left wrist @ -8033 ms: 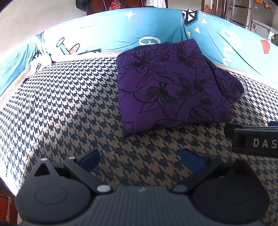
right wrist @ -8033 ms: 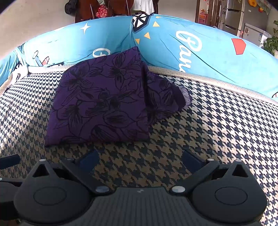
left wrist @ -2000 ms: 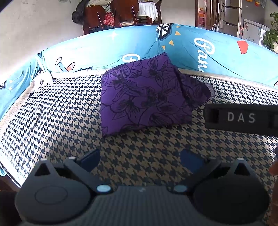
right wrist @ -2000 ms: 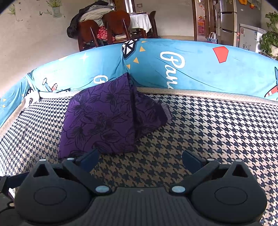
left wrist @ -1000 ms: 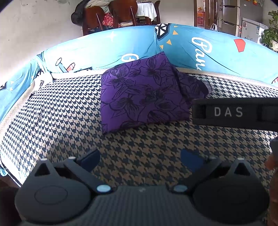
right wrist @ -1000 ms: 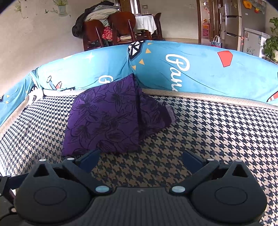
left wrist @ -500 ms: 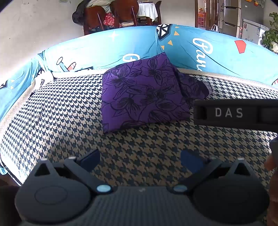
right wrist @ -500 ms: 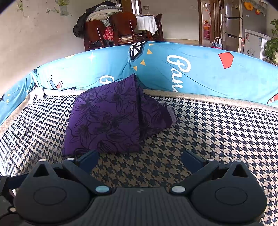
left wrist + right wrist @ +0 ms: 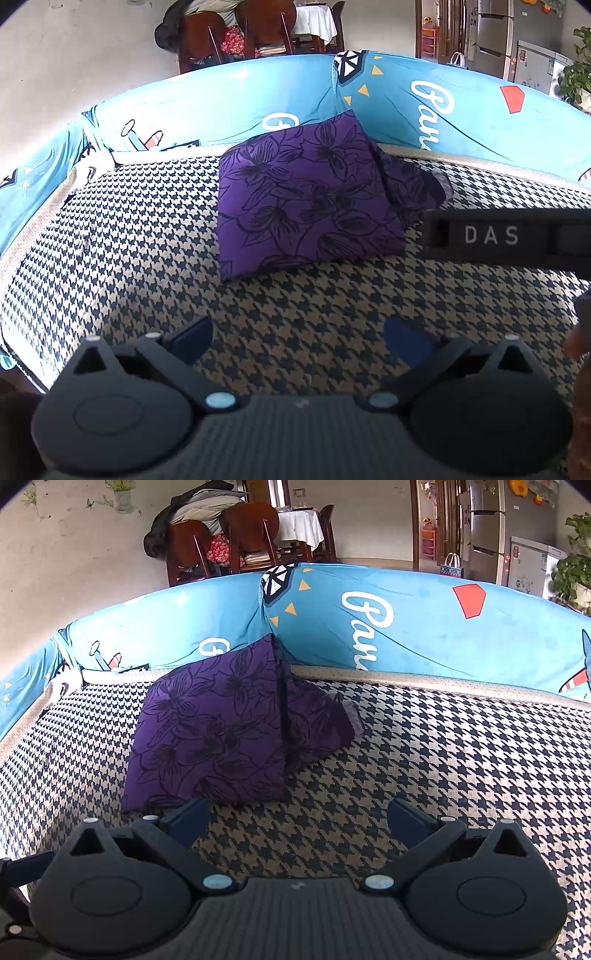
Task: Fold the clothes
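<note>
Left gripper (image 9: 297, 341) and right gripper (image 9: 297, 821): jaws spread, grasping nothing, poised above the houndstooth seat cover (image 9: 443, 768). Beyond them, the folded purple floral garment (image 9: 218, 734) lies on the seat, its far corner against the blue backrest (image 9: 406, 627).

Purple cloth (image 9: 306, 195) with black flowers, navy-and-beige houndstooth cover (image 9: 147, 236), bright blue printed cushions (image 9: 424, 627)

Black ribbed tool (image 9: 297, 338), blue fingertips (image 9: 192, 334), white "DAS" lettering (image 9: 491, 235)
</note>
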